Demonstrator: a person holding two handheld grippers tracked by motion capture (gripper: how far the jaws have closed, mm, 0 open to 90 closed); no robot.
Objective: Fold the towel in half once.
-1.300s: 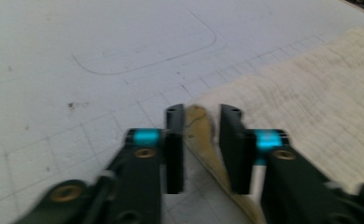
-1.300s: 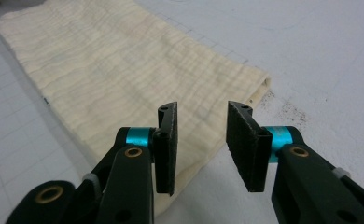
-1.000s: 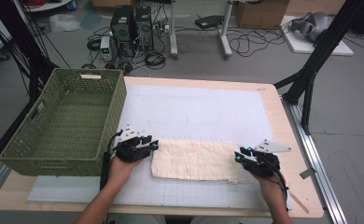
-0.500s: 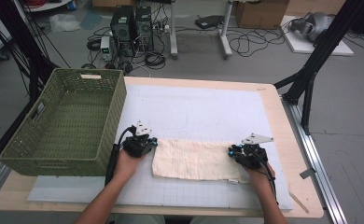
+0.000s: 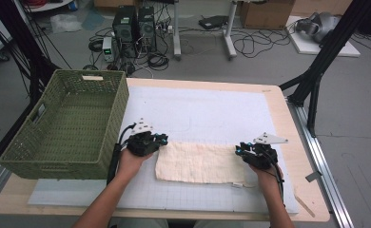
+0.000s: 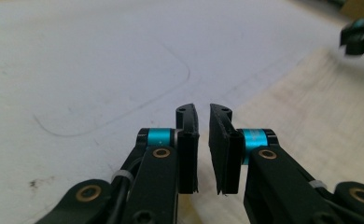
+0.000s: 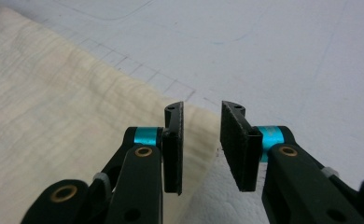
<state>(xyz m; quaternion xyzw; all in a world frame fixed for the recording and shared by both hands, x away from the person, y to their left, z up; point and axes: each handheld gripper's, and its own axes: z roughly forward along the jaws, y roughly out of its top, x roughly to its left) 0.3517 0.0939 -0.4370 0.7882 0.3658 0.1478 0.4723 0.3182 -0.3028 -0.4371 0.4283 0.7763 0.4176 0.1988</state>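
Cream, crinkled cloth (image 5: 200, 162) lies flat as a long folded strip on the white mat (image 5: 207, 109) of the bench (image 5: 288, 118), near the front edge, between the two hands. Left tongs (image 6: 203, 122) hover at its left end, a narrow gap between the pads after just opening a little, nothing gripped. Right tongs (image 7: 201, 140) sit over the cloth's right corner, parted somewhat wider, pads clear of the fabric. A green basket (image 5: 64, 123) stands at the left.
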